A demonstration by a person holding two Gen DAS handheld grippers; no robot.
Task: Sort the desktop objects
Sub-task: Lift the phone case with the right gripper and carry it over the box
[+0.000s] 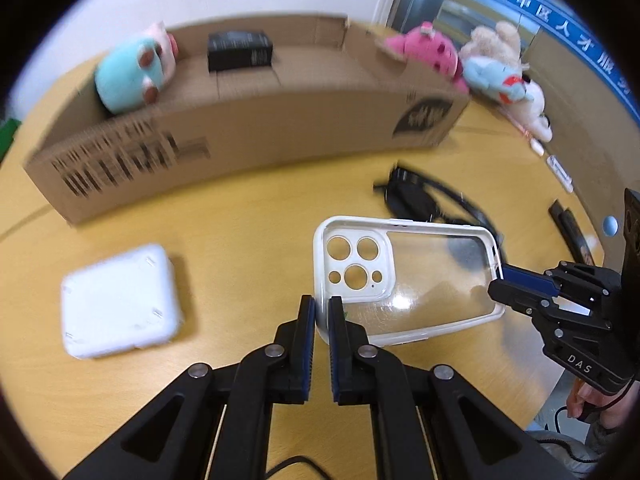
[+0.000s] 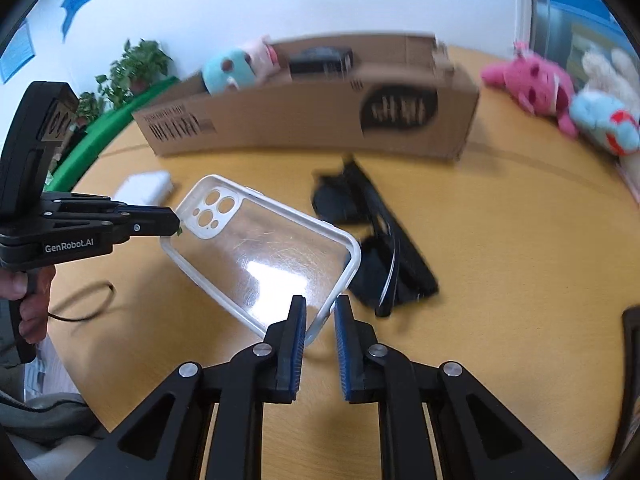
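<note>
A clear phone case (image 1: 416, 276) with a white rim is held above the wooden table (image 1: 248, 216). My left gripper (image 1: 322, 312) is shut on the rim at its camera-hole end. My right gripper (image 2: 320, 312) straddles the rim at the other end (image 2: 260, 248), its jaws slightly apart with a small gap at the right pad; it shows in the left wrist view (image 1: 498, 280) too. The left gripper shows in the right wrist view (image 2: 176, 222). A cardboard box (image 1: 240, 128) behind holds a teal plush (image 1: 132, 72) and a small black box (image 1: 239, 50).
Black sunglasses (image 2: 372, 240) lie just beyond the case. A white square box (image 1: 120, 302) lies at the left. Pink (image 1: 428, 52) and blue-and-beige plush toys (image 1: 500, 76) sit at the far right. Small items (image 1: 560, 168) lie near the right edge.
</note>
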